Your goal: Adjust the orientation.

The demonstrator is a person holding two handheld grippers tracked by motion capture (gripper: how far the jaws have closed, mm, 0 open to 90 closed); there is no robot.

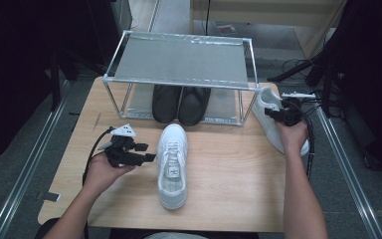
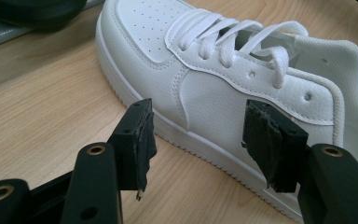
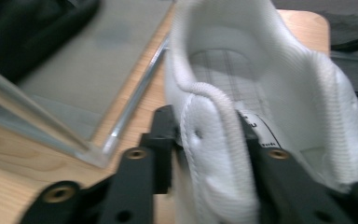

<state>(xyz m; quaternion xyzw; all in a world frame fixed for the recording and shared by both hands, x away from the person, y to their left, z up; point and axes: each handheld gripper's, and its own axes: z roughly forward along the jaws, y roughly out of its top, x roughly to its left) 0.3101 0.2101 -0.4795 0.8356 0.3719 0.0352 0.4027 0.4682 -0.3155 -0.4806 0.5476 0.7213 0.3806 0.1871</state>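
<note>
Gripping the side wall of the far white sneaker [image 3: 223,154] is what my right gripper [image 1: 284,115] is doing at the right edge of the high view: in the right gripper view one jaw sits outside the collar and the other inside the opening, pressed onto the padded wall. I judge that hold is chosen because the collar is the firmest edge for lifting a shoe without crushing it.

My left gripper [image 2: 205,140] stands wide, with nothing between its pads, just beside the near white sneaker [image 1: 172,164] at the centre of the high view. In the left gripper view the jaws frame the shoe's side panel and sole but stay apart from it, so I read this as a hand poised, not yet holding.

Both white sneakers sit on the wooden table [image 1: 229,189], toes toward the top of the frame. A metal-framed shoe rack [image 1: 179,59] fills the upper middle; a pair of black shoes [image 1: 181,103] occupies its lower shelf, while its grey top shelf is bare, the likely home for the white pair.

Grey floor and metal rails run along both sides, with dark surroundings and cables at upper right.
</note>
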